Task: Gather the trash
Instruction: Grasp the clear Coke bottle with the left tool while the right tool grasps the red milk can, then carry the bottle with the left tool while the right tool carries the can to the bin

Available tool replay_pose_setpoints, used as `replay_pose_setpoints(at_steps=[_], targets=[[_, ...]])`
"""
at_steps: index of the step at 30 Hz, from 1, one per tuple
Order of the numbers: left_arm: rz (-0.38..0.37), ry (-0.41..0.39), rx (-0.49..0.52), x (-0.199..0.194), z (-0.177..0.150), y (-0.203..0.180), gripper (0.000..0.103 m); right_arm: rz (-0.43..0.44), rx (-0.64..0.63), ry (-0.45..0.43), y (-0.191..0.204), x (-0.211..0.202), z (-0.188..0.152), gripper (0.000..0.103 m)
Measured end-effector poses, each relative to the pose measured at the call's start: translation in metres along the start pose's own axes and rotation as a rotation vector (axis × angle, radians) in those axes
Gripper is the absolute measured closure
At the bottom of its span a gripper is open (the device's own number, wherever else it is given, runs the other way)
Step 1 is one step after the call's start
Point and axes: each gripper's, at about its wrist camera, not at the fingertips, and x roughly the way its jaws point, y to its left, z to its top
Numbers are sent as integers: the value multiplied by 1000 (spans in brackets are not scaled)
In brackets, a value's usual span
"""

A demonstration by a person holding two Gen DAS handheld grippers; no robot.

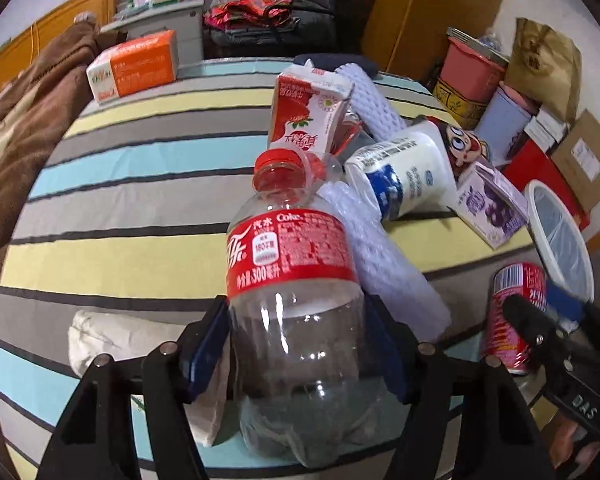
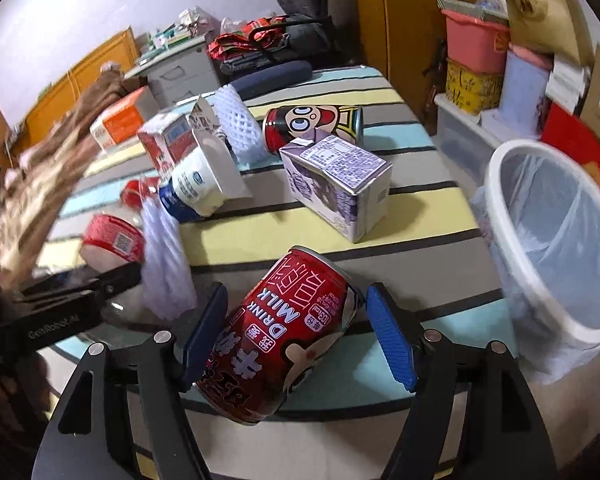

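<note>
Two grippers over a striped bed (image 1: 132, 208). Left gripper (image 1: 300, 344): jaws clamped on an empty Coke bottle (image 1: 296, 280), red cap pointing away, foam sleeve (image 1: 380, 256) just beside. Right gripper (image 2: 296, 328): jaws spread around a tilted red milk can (image 2: 284, 328), left pad touching, right pad apart. Farther right, beside the bed, white bin (image 2: 556, 240) lined with a clear bag.

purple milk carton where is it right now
In the right wrist view the purple milk carton lies on the striped table, between the cartoon can and the white bin.
</note>
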Motion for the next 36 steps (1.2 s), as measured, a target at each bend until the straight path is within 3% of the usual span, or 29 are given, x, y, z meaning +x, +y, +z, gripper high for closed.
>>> replay_pose_setpoints(at_steps=[10,12,13,15,23,29,36], targets=[[-22,12,-36,11,5,0,34,20,1,6,-15,4,-9,31],[-20,11,-26,12,6,-4,33,33,-1,-2,-17,3,-9,38],[-24,14,-28,13,6,-4,33,37,-3,-8,-15,1,-11,48],[-46,7,-33,12,6,-5,34,15,-13,-18,-15,0,-11,48],[-66,-63,-60,-9,2,2,37,61,10,-49,-22,-4,-13,48],[-102,-34,-64,-9,-8,-1,37,79,11,-63,-25,-8,-17,48],[-30,-10,-27,5,2,-11,33,80,25,-59,-30,-8,-17,48]])
